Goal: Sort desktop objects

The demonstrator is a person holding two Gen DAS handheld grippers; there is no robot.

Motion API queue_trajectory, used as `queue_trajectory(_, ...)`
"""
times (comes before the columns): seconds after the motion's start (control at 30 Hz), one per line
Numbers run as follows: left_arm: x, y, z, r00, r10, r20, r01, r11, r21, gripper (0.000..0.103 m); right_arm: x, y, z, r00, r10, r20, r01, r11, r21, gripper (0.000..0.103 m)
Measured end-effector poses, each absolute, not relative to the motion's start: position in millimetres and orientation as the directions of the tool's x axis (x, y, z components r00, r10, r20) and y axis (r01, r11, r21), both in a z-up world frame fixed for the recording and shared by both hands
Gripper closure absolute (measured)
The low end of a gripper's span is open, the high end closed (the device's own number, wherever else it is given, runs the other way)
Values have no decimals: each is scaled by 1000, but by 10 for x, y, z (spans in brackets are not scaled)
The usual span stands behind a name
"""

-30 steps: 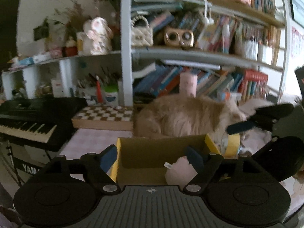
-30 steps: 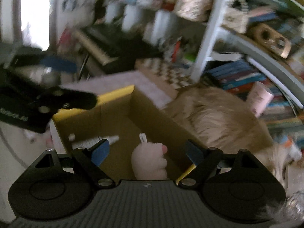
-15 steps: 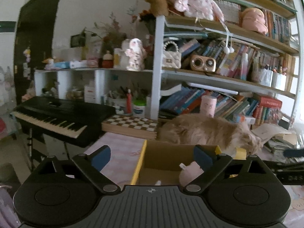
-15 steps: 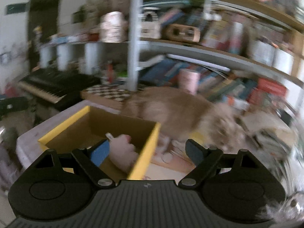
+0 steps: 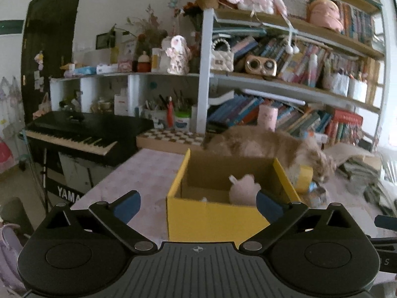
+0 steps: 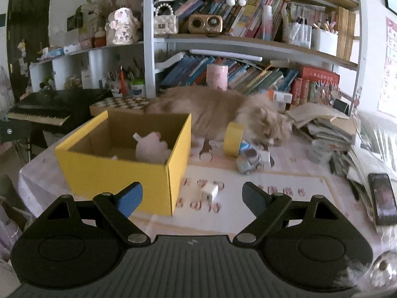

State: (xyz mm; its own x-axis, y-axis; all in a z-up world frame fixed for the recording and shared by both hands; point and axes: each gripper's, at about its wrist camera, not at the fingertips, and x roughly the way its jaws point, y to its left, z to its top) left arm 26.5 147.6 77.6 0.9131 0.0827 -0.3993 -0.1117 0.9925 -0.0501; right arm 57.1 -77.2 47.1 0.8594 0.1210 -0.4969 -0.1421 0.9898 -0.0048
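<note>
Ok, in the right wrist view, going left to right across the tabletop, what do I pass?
Yellow box → white cube charger → yellow tape roll → toy car → black phone.

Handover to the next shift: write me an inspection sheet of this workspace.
Surface: table with a pale printed cloth.
Job's things: yellow box open, pink plush inside; white cube, toy car and tape roll lie outside on the cloth.
Clutter: cat lying behind the box, head by the tape roll; paper stack; phone at the right edge.
Grippers: left gripper opening, nothing between its fingers; right gripper open, empty.
Cables: nothing seen.
Surroundings: bookshelf, keyboard, chessboard.
</note>
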Motion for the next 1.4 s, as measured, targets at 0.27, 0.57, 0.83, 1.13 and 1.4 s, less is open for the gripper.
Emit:
queue_trajectory(0.27,80,1352,550,888,49,-457,-68,997,-25,2,288,-820,272,839,88,-537,-113,993,-14,16)
queue_trajectory(0.57,-49,1191,373,864,3,-504,-12,1000,-15,2,82,-868,85,812,63,-580,-93,995,-22,16)
queue_trajectory(0.83,-54,1019,228,839,-42,-542,45,999,-8,2,-41,-963,-49,791,39,-611,-63,998,-18,16)
queue_trajectory(1.13,78,759,102,802,-111,-587,137,991,-1,2,-65,-1120,-161,768,-12,-640,4,1000,-14,16)
queue_trajectory(1.4,326,356,11,769,-186,-611,224,974,-14,2,31,-1414,-211,742,-72,-666,73,997,-27,16)
